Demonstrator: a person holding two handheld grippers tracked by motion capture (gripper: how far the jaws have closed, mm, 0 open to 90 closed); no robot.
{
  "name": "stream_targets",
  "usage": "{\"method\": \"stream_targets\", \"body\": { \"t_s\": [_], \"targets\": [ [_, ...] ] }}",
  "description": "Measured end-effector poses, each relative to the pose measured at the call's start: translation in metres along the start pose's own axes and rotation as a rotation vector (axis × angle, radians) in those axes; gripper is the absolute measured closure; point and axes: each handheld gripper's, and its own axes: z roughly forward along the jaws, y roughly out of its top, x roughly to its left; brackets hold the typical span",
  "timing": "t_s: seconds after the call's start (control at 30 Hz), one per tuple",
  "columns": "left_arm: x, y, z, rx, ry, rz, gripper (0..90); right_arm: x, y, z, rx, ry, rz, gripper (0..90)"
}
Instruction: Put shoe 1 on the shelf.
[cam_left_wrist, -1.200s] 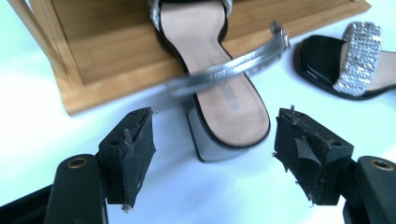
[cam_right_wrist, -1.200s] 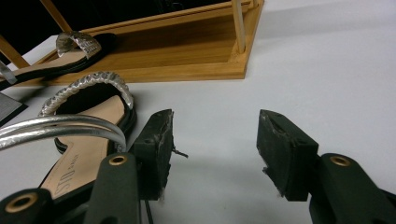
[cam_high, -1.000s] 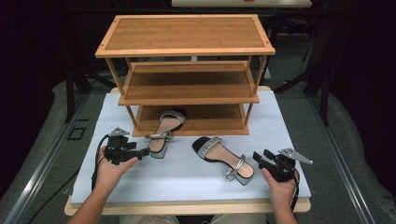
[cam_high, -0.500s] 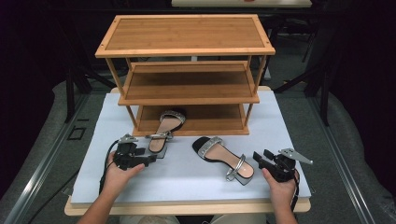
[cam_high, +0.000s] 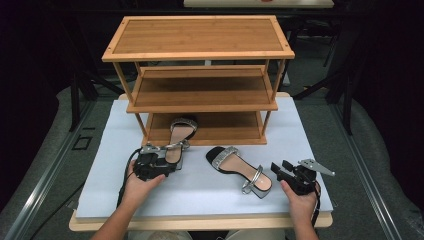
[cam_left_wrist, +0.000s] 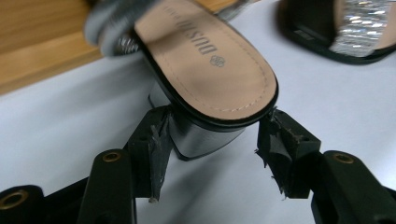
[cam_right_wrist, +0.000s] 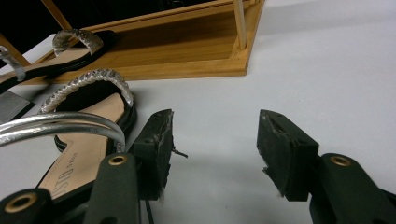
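Currently: left gripper, having shifted rightward across the white table pad since a second ago, is now straddling the block heel of the left sandal, whose toe is lying on the bottom shelf of the wooden rack. Its jaws have just been closing; the left pad is touching the heel, the other standing just clear, so the grasp is likely forming. Right gripper is resting part-open, empty, beside the right sandal mid-pad.
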Motion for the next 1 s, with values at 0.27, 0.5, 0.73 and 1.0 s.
{"method": "stream_targets", "body": {
  "t_s": [0.27,0.5,0.73,1.0],
  "targets": [
    [-0.002,0.004,0.019,0.008,0.046,0.038,32.4,-0.001,-0.001,0.001,-0.005,0.003,0.004,45.3],
    [0.002,0.006,0.022,0.002,0.028,0.066,31.2,-0.002,-0.001,0.001,-0.006,0.004,0.012,45.3],
    [0.001,0.021,0.023,-0.009,0.025,0.058,31.4,-0.001,0.0,0.001,-0.001,0.005,0.009,45.3],
    [0.006,0.043,0.034,0.004,0.036,0.066,32.1,-0.001,-0.001,0.002,-0.012,0.008,0.013,45.3]
  ]
}}
